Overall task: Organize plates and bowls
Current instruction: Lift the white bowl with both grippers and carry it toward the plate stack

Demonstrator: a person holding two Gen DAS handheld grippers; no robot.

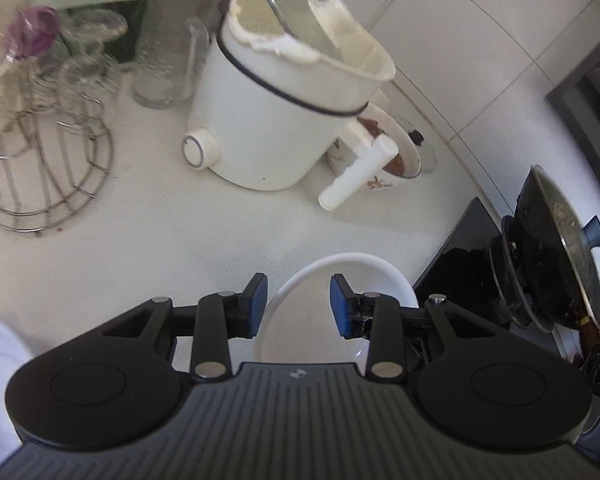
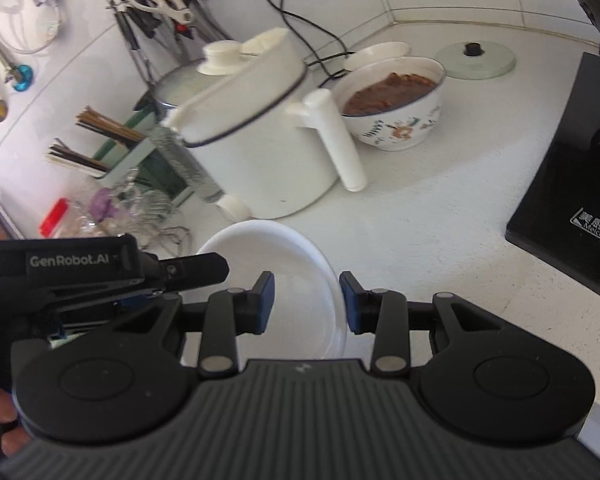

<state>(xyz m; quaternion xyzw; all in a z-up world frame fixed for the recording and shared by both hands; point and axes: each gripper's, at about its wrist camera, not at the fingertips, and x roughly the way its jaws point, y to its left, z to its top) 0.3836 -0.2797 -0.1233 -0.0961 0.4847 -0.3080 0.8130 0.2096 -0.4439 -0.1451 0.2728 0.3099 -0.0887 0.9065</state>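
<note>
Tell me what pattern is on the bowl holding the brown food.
Floral bowl: white with orange-brown flowers, clearest in the right wrist view.

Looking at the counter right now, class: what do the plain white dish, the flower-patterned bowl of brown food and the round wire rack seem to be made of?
Plain white dish: probably glazed ceramic or melamine; smooth, glossy.
Flower-patterned bowl: likely enamelled metal or ceramic; shiny, painted flowers, thin dark rim.
Round wire rack: metal, probably steel; thin bright silvery rods.

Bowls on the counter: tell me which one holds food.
The floral-patterned bowl beside the white electric pot; it holds brown stew, while the plain white bowl is empty.
</note>
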